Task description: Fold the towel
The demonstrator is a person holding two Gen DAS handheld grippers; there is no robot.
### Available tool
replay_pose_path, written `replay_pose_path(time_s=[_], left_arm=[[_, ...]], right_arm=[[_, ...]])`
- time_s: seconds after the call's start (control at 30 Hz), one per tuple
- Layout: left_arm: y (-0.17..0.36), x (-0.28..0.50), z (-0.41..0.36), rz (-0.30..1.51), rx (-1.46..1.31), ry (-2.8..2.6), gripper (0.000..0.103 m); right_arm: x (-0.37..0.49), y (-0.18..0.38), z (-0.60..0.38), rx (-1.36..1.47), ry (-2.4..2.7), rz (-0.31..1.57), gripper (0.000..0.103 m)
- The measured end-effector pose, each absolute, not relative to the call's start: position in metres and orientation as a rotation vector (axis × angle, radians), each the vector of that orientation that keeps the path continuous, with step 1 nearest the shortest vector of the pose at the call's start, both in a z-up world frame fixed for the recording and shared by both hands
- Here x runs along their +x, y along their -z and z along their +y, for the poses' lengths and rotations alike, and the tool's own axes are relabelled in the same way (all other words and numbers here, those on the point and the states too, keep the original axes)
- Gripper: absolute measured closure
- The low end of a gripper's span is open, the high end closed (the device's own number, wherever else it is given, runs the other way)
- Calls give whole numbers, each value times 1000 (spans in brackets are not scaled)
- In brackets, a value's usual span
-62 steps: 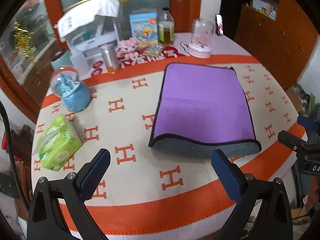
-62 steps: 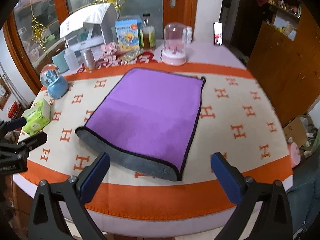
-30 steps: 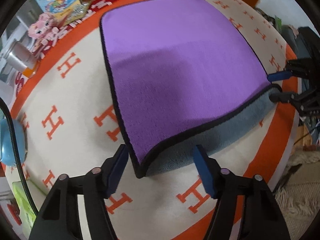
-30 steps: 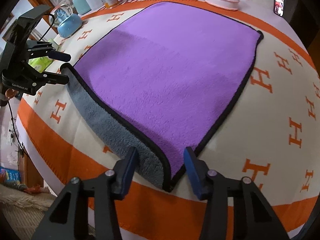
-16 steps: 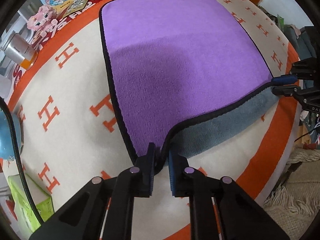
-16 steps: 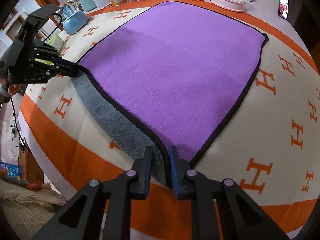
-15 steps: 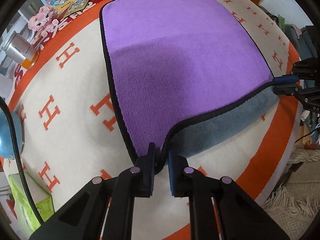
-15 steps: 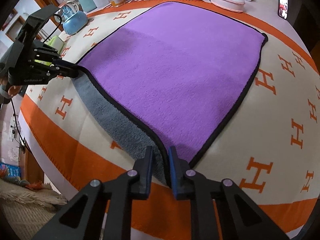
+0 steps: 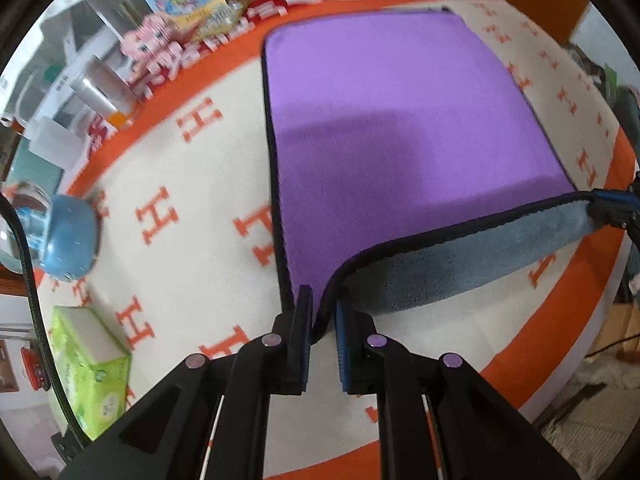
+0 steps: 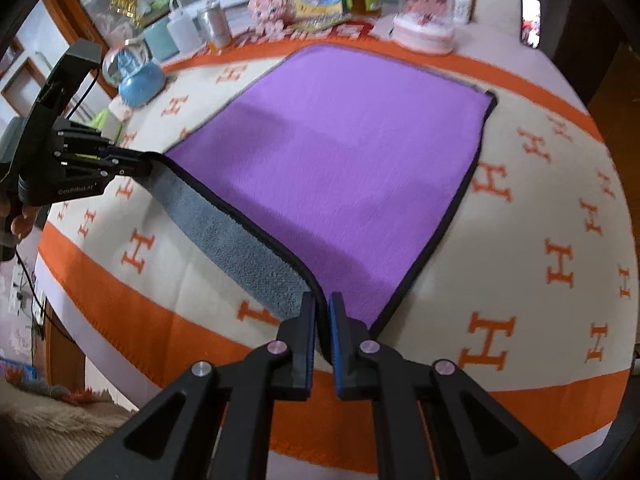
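Observation:
A purple towel [image 9: 400, 140] with a grey underside and black trim lies folded on the round table; it also shows in the right wrist view [image 10: 352, 168]. My left gripper [image 9: 322, 316] is shut on the towel's near left corner and holds it lifted, so the grey underside [image 9: 460, 264] shows. My right gripper [image 10: 322, 312] is shut on the near right corner, also lifted. The left gripper shows in the right wrist view [image 10: 136, 166], and the right gripper at the right edge of the left wrist view [image 9: 612, 210].
The tablecloth [image 10: 560, 208] is cream with orange H marks and an orange border. A green tissue pack [image 9: 88, 360] and a blue snow globe [image 9: 60, 232] stand at the left. Bottles, boxes and a glass dome [image 10: 426, 12] line the far edge.
Both grippers closed on the towel's near corners and have lifted the near edge off the table, showing more grey underside.

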State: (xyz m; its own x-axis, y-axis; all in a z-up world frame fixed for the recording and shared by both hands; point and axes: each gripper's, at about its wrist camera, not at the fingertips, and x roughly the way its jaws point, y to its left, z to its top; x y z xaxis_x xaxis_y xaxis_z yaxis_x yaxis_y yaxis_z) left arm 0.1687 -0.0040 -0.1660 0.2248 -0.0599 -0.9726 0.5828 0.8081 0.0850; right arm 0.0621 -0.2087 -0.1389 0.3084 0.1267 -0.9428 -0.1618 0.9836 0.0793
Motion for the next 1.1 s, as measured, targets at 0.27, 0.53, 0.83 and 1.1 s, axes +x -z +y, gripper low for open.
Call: replay_pose_path(time_s=[0.27,0.53,0.83,1.1], left_arm=[[109,202,-21,1119,434,412,94],[94,267,-50,1049,336,336,94],[133,336,-76,1110,226,230,94],[160,372,-99,1128,215,165,94]], right_arm=[[93,95,-229,-20,-101,1115,97],[156,76,-258,-14,14,1024,97],[222,100,-276,-33,139,1038,97],[270,133,-292,-49,199,1081,97]])
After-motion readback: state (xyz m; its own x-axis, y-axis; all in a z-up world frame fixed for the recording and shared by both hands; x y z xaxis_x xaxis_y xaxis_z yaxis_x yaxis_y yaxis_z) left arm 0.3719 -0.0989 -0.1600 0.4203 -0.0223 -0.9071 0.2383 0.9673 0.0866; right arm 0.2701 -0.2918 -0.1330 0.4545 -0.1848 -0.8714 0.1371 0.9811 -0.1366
